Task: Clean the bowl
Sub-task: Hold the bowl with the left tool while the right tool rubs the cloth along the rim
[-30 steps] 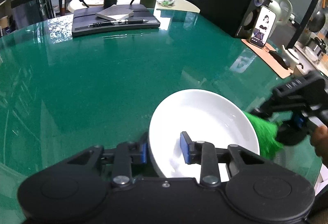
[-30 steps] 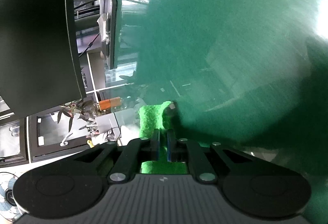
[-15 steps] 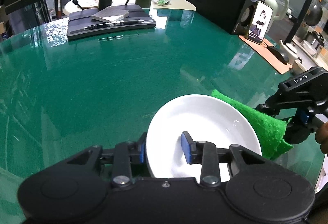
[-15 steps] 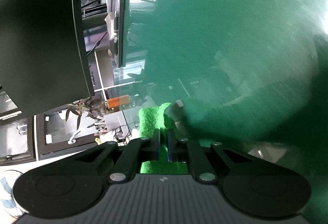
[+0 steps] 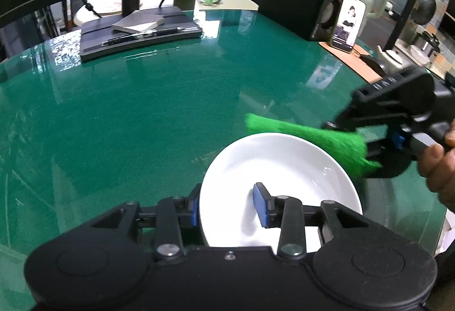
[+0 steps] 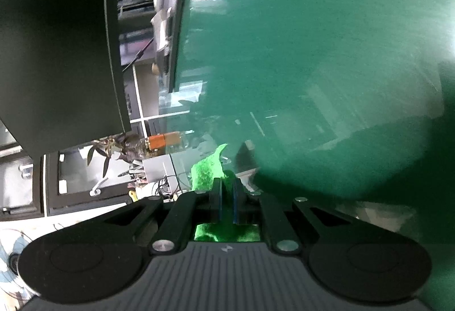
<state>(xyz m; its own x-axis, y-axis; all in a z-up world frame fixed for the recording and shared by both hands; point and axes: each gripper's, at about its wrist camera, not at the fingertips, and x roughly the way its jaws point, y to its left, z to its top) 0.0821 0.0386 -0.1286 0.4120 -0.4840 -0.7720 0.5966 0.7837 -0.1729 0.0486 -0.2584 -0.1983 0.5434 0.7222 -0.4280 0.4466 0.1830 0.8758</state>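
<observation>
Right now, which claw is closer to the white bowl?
Left. The left claw straddles the white bowl's near rim, jaws opening. The right claw, pinching a green cloth, hangs at its far right edge.

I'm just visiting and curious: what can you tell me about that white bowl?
The white bowl is round, shallow and glossy, like glazed ceramic, and looks empty. It sits upright on the green table. The left hand-held gripper straddles its near rim, one finger inside, one outside, jaws opening. A green cloth in the right hand-held gripper hangs over its far rim; contact is unclear.
</observation>
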